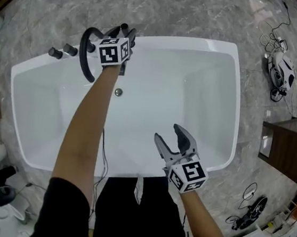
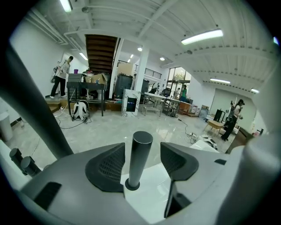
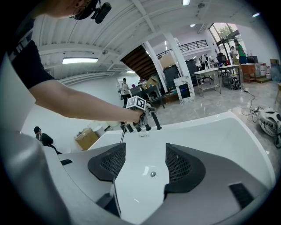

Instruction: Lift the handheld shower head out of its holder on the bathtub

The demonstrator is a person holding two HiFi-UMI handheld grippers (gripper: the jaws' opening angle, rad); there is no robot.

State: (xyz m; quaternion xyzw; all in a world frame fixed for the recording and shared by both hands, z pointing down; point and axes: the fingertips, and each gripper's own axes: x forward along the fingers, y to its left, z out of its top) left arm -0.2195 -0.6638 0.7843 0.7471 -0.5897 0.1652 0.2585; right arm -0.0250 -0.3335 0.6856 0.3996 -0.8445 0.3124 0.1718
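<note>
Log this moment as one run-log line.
left hand-held gripper: open, jaws straddling black cylindrical handheld shower head, not clamped | shower head: seated in holder on white bathtub rim | right hand-held gripper: open, empty, over bathtub

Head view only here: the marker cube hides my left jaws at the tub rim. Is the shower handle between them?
Observer: Yes. In the left gripper view the dark shower handle stands upright between the jaws of the left gripper.
Operator: Are the pads pressing on it?
Observer: No. The pads stand clear of it, with a slim gap on each side, so the jaws are open.
Operator: Is it out of the holder?
Observer: No. Its foot sits in a dark collar on the white tub rim.
</note>
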